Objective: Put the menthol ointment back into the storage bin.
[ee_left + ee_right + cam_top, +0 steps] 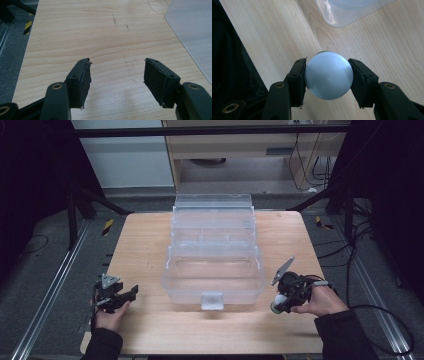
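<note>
A clear plastic storage box (214, 255) stands open at the middle of the wooden table (145, 240), its lid tilted back. My right gripper (278, 304) hovers to the right of the box's front corner, shut on a pale round ball-like object (328, 75) with a dark green part beneath it. In the high view that ball (280, 300) shows white between the jaws, a little above the tabletop. Left of the box, my left gripper (131, 293) rests low over the table with its jaws wide apart. Bare wood lies between its pads (85, 80).
The box's rounded corner (344, 12) lies just ahead of the held ball, and its clear wall (195, 32) shows at the right of the left gripper view. The table's left edge (25, 50) drops to grey floor with a metal rail. Cables trail on the floor at right.
</note>
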`<state>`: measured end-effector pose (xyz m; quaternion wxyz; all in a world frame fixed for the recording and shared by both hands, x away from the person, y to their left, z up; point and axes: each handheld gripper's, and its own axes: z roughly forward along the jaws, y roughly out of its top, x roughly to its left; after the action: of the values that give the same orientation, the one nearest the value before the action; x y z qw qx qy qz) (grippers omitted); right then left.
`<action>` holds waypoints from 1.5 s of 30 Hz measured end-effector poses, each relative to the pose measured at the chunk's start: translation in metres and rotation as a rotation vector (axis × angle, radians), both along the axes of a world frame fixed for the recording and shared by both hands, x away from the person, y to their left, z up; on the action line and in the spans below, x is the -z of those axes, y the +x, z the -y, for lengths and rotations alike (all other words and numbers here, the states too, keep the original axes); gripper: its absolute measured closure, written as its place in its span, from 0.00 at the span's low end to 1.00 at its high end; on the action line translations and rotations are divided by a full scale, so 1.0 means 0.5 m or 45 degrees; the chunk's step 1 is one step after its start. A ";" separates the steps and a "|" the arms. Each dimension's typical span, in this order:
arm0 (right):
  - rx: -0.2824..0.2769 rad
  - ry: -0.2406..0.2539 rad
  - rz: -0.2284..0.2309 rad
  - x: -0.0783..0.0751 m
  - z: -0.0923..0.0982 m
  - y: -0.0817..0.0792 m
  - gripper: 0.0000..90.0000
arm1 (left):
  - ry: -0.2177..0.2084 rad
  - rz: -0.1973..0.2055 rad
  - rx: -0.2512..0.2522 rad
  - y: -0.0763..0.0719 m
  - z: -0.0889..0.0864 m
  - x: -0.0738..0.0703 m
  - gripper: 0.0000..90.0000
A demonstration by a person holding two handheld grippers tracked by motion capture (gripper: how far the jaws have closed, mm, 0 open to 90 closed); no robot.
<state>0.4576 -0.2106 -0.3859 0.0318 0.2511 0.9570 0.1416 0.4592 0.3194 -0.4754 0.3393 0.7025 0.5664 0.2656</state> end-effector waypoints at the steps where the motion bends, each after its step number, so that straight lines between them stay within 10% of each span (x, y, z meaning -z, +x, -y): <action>1: 0.003 0.001 0.004 -0.004 0.000 0.000 0.56 | 0.000 0.000 0.000 0.000 0.000 0.000 0.42; 45: 0.033 0.068 0.076 -0.163 -0.046 0.046 0.56 | 0.004 -0.011 0.009 0.002 0.002 0.001 0.42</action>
<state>0.4806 -0.1875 -0.3044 0.0555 0.2601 0.9481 0.1740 0.4602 0.3183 -0.4761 0.3366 0.7062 0.5650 0.2623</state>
